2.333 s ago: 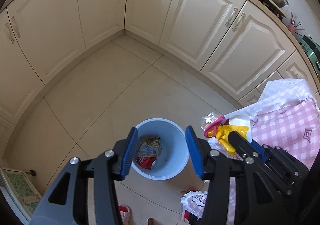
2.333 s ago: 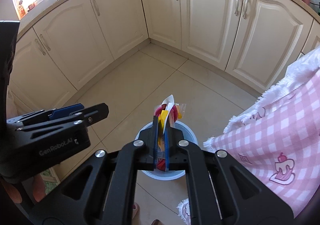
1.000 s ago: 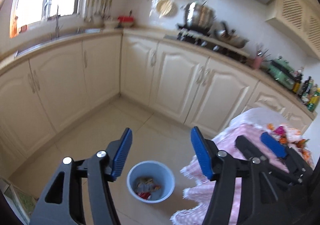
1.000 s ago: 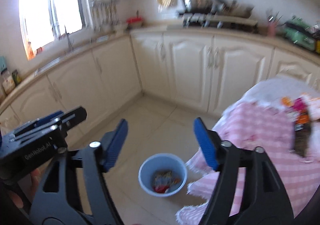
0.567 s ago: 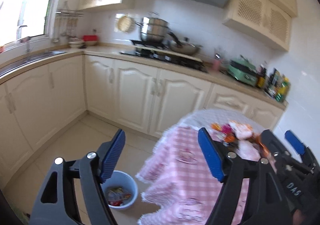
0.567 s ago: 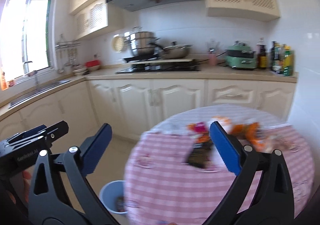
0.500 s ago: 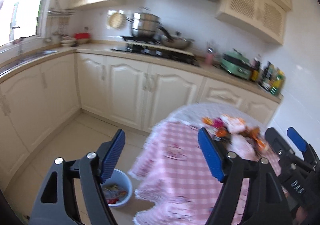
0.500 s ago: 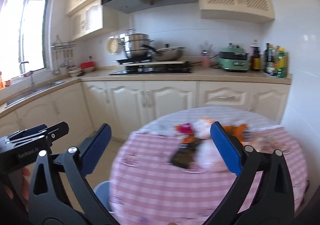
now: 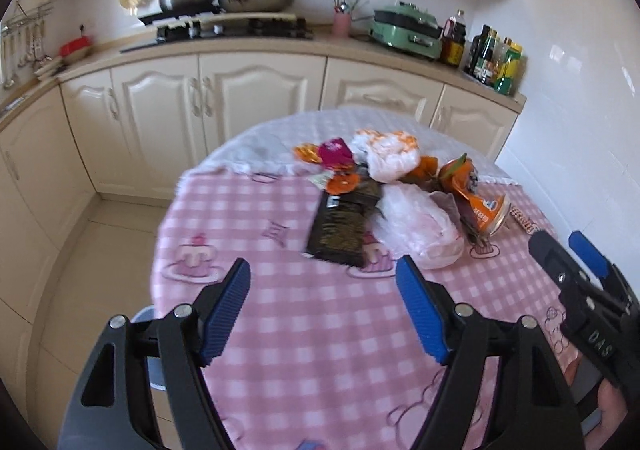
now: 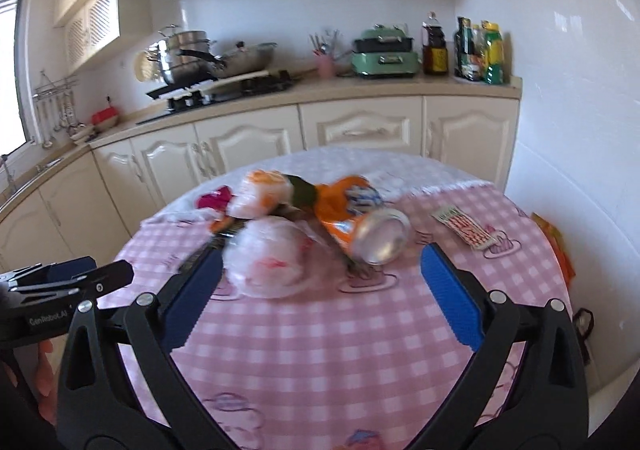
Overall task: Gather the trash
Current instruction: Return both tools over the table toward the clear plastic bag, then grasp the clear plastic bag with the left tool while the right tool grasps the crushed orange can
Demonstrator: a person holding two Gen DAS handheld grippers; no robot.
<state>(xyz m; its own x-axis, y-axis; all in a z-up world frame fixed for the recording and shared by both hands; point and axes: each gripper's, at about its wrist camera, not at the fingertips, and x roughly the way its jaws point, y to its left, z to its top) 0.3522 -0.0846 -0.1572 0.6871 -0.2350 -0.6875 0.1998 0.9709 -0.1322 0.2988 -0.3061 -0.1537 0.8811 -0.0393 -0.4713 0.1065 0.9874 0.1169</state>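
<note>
Both the left tool (image 9: 322,310) and the right tool (image 10: 318,294) hover spread wide and empty above the near part of the pink-checked counter (image 9: 320,350), apparently lined up for another pick. The trash lies heaped toward the far side: a dark packet (image 9: 344,221), a white bag (image 10: 266,262) and an orange can (image 10: 368,234) close together, though blur hides whether they touch.

"DAS" on the right tool (image 9: 590,262), "GenRobot.AI" on the left tool (image 10: 68,276)
</note>
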